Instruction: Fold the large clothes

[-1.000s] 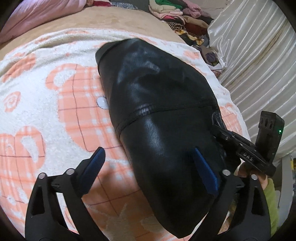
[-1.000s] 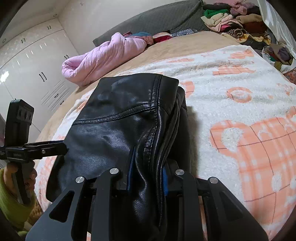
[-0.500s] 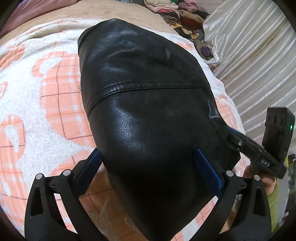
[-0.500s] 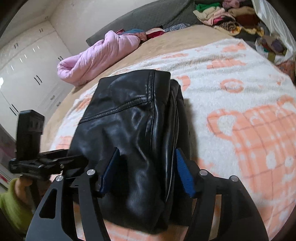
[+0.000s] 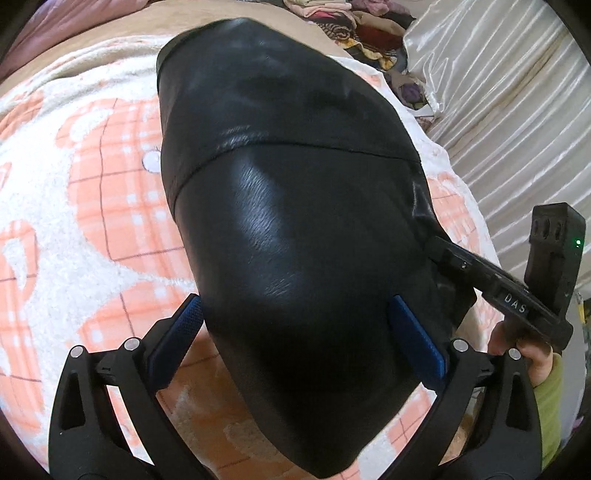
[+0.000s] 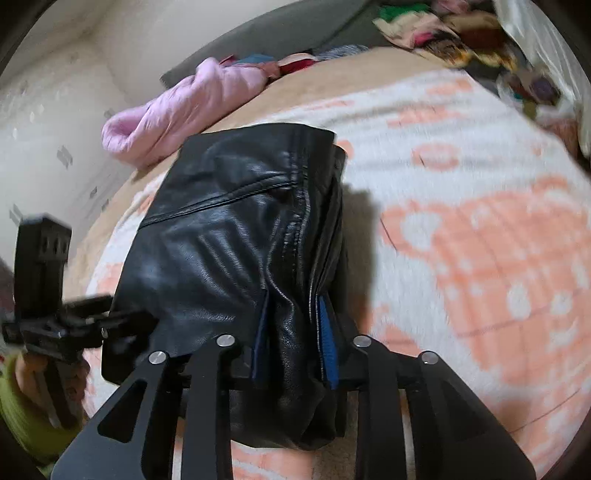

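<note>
Black leather fills both views: a folded black leather garment (image 5: 295, 221) lies on the peach-and-white fleece blanket (image 5: 74, 221) that covers the bed.

Nearest in the left wrist view, the left gripper (image 5: 295, 343) stands wide apart, its blue pads (image 5: 417, 339) straddling the near end of the garment — one at about 8 o'clock, the other at about 4 o'clock. The left pad sits at the leather's edge and the right pad rests over its surface; neither squeezes a fold. At 3 o'clock the body of the other tool reaches in to the garment's right edge, held by a hand (image 5: 532, 354) in a green sleeve (image 5: 550, 402).

In the right wrist view, which is blurred, the right gripper (image 6: 295, 347) has its jaws closing on a bunched seam edge of the garment at 6 o'clock — the leather puckers between the two blue pads, which press on it from both sides. At 9 o'clock the left tool touches the garment's near left corner.

Farther off, the garment's far edge lies square across the blanket. Beyond it, at 11 o'clock in the right wrist view, a pink quilted jacket (image 6: 177, 107) is heaped on the tan sheet (image 6: 369, 66). At 1 o'clock a pile of mixed clothes (image 6: 454, 33) rests against the grey headboard (image 6: 280, 33), and pale satin curtains (image 5: 517, 92) hang at 2 o'clock in the left wrist view.
</note>
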Demonstrator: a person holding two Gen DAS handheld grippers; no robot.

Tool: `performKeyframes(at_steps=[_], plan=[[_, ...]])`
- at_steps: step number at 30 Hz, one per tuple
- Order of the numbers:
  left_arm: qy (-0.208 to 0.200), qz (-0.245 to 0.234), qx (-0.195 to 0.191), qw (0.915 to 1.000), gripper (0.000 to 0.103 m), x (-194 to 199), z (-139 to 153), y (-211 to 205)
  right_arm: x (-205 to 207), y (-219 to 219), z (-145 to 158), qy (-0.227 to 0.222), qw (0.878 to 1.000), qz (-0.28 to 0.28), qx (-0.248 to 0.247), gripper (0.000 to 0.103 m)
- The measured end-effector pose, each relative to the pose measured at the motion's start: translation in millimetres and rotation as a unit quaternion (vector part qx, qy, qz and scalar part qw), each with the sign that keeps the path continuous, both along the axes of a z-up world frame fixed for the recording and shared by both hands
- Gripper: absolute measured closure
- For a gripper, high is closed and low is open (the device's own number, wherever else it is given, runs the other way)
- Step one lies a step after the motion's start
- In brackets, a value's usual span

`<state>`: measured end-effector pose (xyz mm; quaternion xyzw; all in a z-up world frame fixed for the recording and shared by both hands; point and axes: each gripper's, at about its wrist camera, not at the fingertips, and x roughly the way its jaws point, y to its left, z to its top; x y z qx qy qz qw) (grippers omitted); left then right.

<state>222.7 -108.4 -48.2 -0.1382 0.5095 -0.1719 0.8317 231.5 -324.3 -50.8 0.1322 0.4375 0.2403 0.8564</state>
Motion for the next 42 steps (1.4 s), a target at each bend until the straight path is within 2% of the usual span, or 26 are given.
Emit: performKeyframes(at_steps=[1, 3, 5, 6, 8, 10, 13, 21, 29, 30, 33, 34, 35, 36, 37, 39, 42], plan=[[0.003, 0.001, -0.004, 1.0000, 0.010, 1.0, -0.5, 1.3, 0.2, -2.2, -0.5, 0.003, 1.000, -0.002, 0.004, 0.072], [0.006, 0.005, -0.011, 0.9999, 0.009, -0.1, -1.6, 3.3, 0.7, -6.4, -1.1, 0.015, 1.000, -0.008, 0.017, 0.060], [0.003, 0.004, -0.009, 0.9999, 0.009, -4.0, -2.7, 5.4, 0.7, -10.4, -1.8, 0.024, 0.999, -0.010, 0.027, 0.055], [0.002, 0.004, -0.008, 1.0000, 0.009, -6.0, -2.5, 5.2, 0.5, -11.8, -3.0, 0.028, 0.999, -0.012, 0.029, 0.047], [0.002, 0.004, -0.008, 1.0000, 0.009, -7.4, -1.2, 6.1, 1.8, -17.5, -10.8, 0.052, 0.997, -0.017, 0.047, 0.040], [0.003, 0.002, -0.010, 0.9999, 0.009, -6.2, -0.9, 6.1, 4.1, -24.6, -22.2, 0.080, 0.992, -0.021, 0.095, 0.040], [0.005, 0.000, -0.013, 0.9999, 0.009, -5.5, -1.1, 9.5, 4.4, -28.0, -31.2, 0.100, 0.986, -0.022, 0.134, 0.042], [0.001, 0.002, -0.013, 0.9999, 0.008, -2.9, 1.4, 15.8, -7.5, -14.1, -20.2, 0.088, 0.986, -0.022, 0.139, 0.053], [-0.011, 0.030, -0.008, 0.9994, 0.008, -0.8, 6.9, 43.5, -25.5, 12.3, -17.6, 0.099, 0.982, -0.036, 0.156, 0.053], [-0.010, 0.033, -0.010, 0.9994, 0.008, -0.3, 7.2, 46.9, -27.4, 15.3, -17.6, 0.099, 0.983, -0.036, 0.152, 0.053], [0.000, 0.031, -0.013, 0.9994, 0.008, 1.4, 3.5, 50.5, -28.5, 23.5, -8.9, 0.078, 0.991, -0.028, 0.100, 0.051], [-0.001, 0.031, -0.013, 0.9994, 0.008, 1.2, 3.2, 50.3, -24.5, 21.2, -3.7, 0.086, 0.992, -0.026, 0.092, 0.047], [-0.004, 0.032, -0.012, 0.9994, 0.008, 0.5, 3.8, 49.9, -21.2, 19.6, 1.8, 0.086, 0.992, -0.028, 0.086, 0.026], [-0.006, 0.032, -0.012, 0.9994, 0.008, 0.0, 4.3, 49.9, -18.4, 16.1, 10.5, 0.073, 0.993, -0.030, 0.082, 0.010], [-0.007, 0.032, -0.012, 0.9994, 0.008, -0.1, 5.1, 49.8, -14.2, 9.0, 26.8, 0.041, 0.995, -0.040, 0.077, 0.010], [-0.009, 0.030, -0.008, 0.9995, 0.008, -1.0, 6.0, 49.0, -2.1, 3.2, 44.3, 0.011, 0.996, -0.058, 0.066, 0.010], [-0.009, 0.033, -0.006, 0.9994, 0.008, -0.5, 9.3, 43.6, 32.4, 10.6, 57.7, 0.007, 0.997, -0.057, 0.044, 0.010]])
